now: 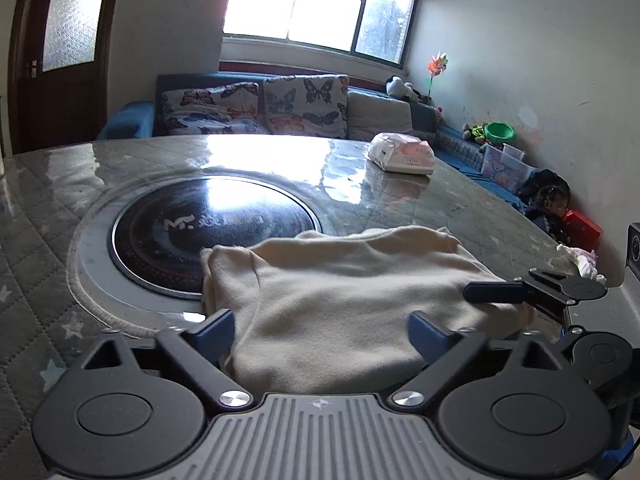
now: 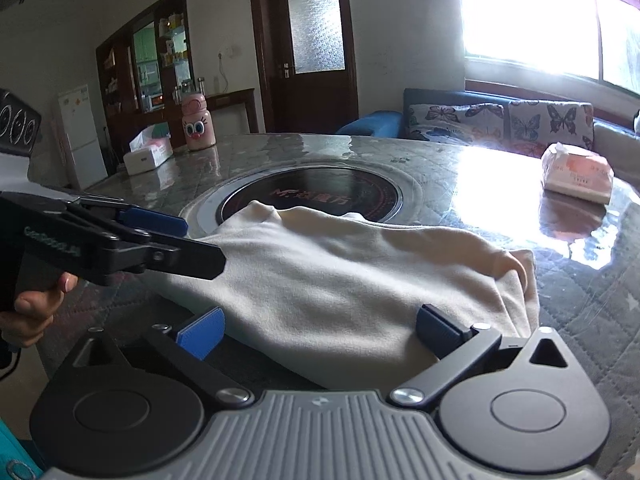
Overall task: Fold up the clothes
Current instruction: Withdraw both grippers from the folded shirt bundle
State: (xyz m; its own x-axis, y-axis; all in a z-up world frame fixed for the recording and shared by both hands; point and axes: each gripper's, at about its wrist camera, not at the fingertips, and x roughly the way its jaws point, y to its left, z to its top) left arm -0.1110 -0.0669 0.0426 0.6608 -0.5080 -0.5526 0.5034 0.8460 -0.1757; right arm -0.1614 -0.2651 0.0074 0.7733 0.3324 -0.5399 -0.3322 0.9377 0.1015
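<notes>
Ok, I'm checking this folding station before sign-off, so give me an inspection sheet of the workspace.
Surface: glossy quilted-pattern table, round black cooktop set in it.
Job's things: cream garment, folded, lying partly over the cooktop's edge.
Clutter: tissue pack; tissue box; pink bottle.
Grippers: left gripper and right gripper both open, straddling the garment's near edge.
Cables: nothing seen.
Surroundings: butterfly-cushion sofa, window, door, child seated by the wall.
</notes>
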